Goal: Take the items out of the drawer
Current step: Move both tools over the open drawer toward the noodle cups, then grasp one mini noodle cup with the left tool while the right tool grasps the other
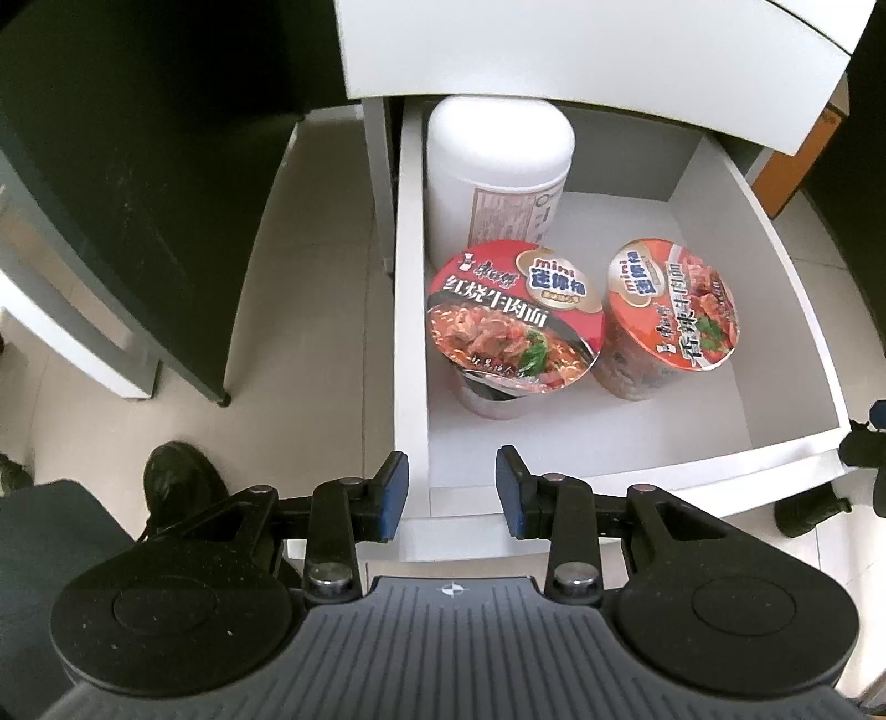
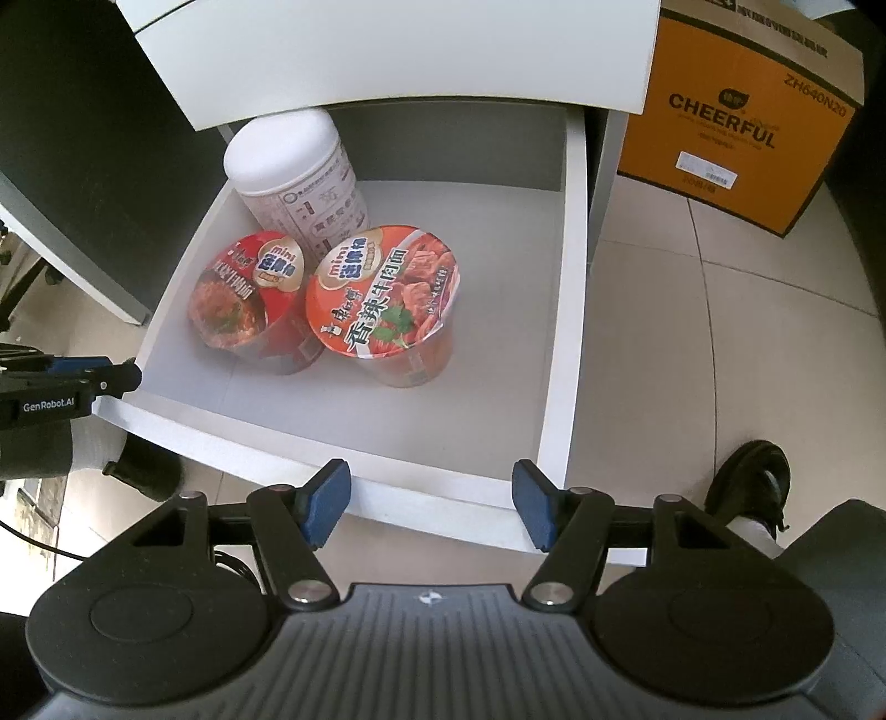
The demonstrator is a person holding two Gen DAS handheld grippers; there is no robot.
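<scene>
Inside the white drawer [image 1: 786, 310], which is standing pulled open beneath a closed white drawer front [image 1: 554, 50], I am seeing three items grouped toward one side. A tall white plastic canister [image 1: 498, 166] with a rounded, matte top and a printed paper label is standing upright at the back. In front of it, two tapered noodle cups are sitting side by side, close together: a dark red cup [image 1: 515, 315] and an orange cup [image 1: 673, 307], both sealed with glossy foil lids showing printed noodles and beef.

I am holding the left gripper [image 1: 451, 495] over the drawer's front edge, near its outer corner, its blue rubbery pads [image 1: 396, 493] spread apart and gripping nothing. The right gripper [image 2: 432, 507] is hovering over the same front rim, its blue pads [image 2: 326, 501] also parted wide and empty.

Beyond the drawer, pale glossy floor tiles [image 2: 692, 343] are spreading out, and an orange cardboard box [image 2: 742, 122] printed CHEERFUL is sitting beside the cabinet. A black shoe [image 2: 753, 476] is resting on the tiles near the drawer's front corner.
</scene>
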